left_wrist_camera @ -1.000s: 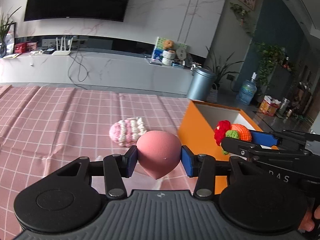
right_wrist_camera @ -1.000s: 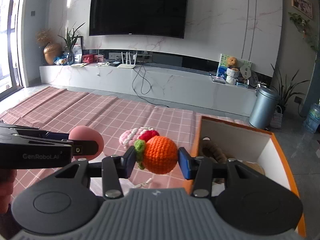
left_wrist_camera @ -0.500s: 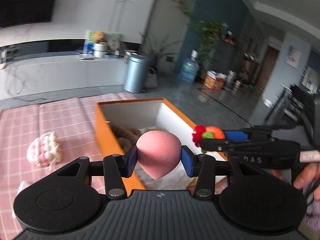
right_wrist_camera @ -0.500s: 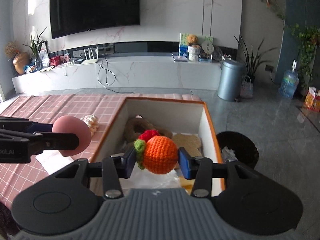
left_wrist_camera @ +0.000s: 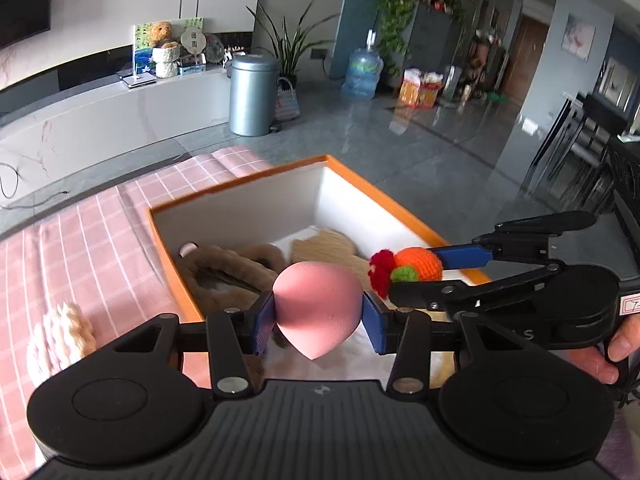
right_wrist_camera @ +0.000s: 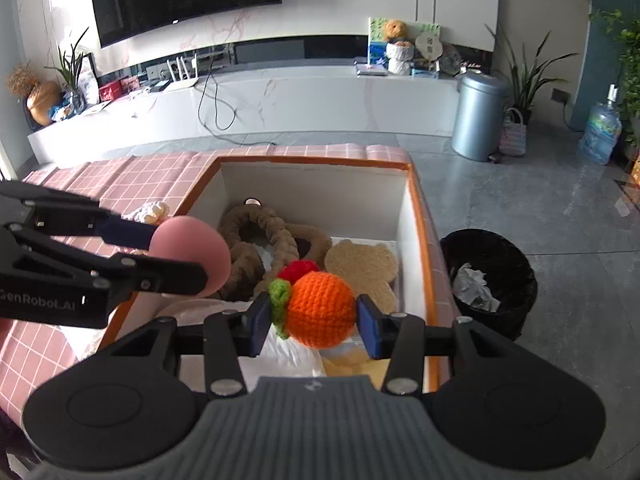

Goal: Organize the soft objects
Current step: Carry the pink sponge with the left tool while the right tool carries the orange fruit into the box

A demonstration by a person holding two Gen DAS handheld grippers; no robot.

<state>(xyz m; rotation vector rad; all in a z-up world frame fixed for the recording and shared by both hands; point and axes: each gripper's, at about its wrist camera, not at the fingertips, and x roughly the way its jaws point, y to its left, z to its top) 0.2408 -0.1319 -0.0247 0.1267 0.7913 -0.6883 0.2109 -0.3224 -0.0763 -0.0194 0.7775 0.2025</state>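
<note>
My left gripper (left_wrist_camera: 319, 317) is shut on a pink teardrop sponge (left_wrist_camera: 316, 307) and holds it above the orange box (left_wrist_camera: 394, 206). My right gripper (right_wrist_camera: 312, 322) is shut on an orange crochet ball (right_wrist_camera: 322, 309) with a red and green tuft, also above the box. Each gripper shows in the other's view: the right one (left_wrist_camera: 420, 276) to the right, the left one (right_wrist_camera: 188, 258) to the left. Inside the white-lined box lie a brown plush rope toy (right_wrist_camera: 260, 240) and a tan bear-shaped sponge (right_wrist_camera: 366, 262). A pink and cream crochet piece (left_wrist_camera: 60, 334) lies on the checked cloth left of the box.
The box sits at the right end of the pink checked tablecloth (right_wrist_camera: 132, 176). A black waste bin (right_wrist_camera: 488, 276) stands on the floor right of the table. A grey metal bin (right_wrist_camera: 478, 114) and a white TV bench (right_wrist_camera: 240, 104) stand beyond.
Both grippers have moved right from over the cloth to above the box, still holding their objects. The views now tilt down into the box.
</note>
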